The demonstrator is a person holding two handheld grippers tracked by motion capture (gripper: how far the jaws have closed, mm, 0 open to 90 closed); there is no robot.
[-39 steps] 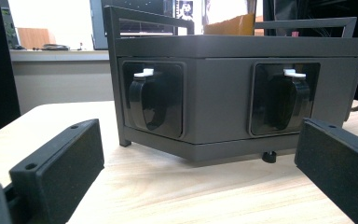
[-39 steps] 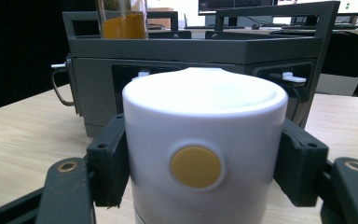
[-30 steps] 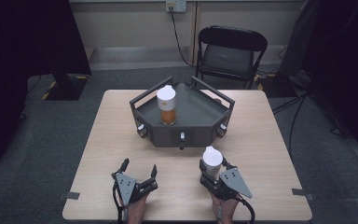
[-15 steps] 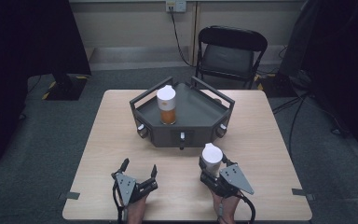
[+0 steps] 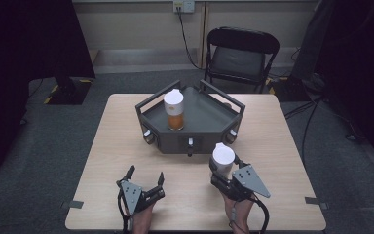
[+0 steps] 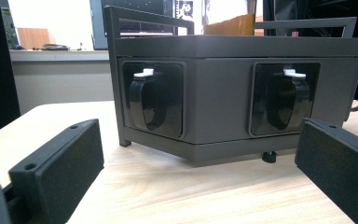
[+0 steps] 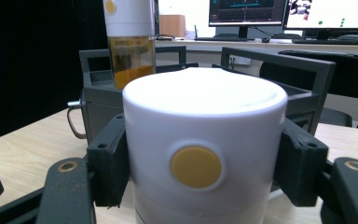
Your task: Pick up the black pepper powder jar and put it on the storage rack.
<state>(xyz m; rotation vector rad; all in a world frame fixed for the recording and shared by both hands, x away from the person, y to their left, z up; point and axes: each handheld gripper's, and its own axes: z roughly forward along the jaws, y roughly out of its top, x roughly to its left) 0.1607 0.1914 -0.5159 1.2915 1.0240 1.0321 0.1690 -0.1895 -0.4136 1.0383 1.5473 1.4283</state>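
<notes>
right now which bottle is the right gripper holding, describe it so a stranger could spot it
Start at the wooden table and find the dark angular tray at its middle. Just in front of the tray's right corner, the right gripper clamps a white-capped bottle. Unlike the other white-capped bottle, which stands inside the tray showing orange contents, this one is outside the tray, held between the jaws.

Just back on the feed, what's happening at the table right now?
The person's right tongs are shut on a white-capped bottle, holding it in front of the dark tray. A second bottle with amber contents stands upright in that tray. The left tongs are open and hold nothing, low over the table facing the tray's front.
</notes>
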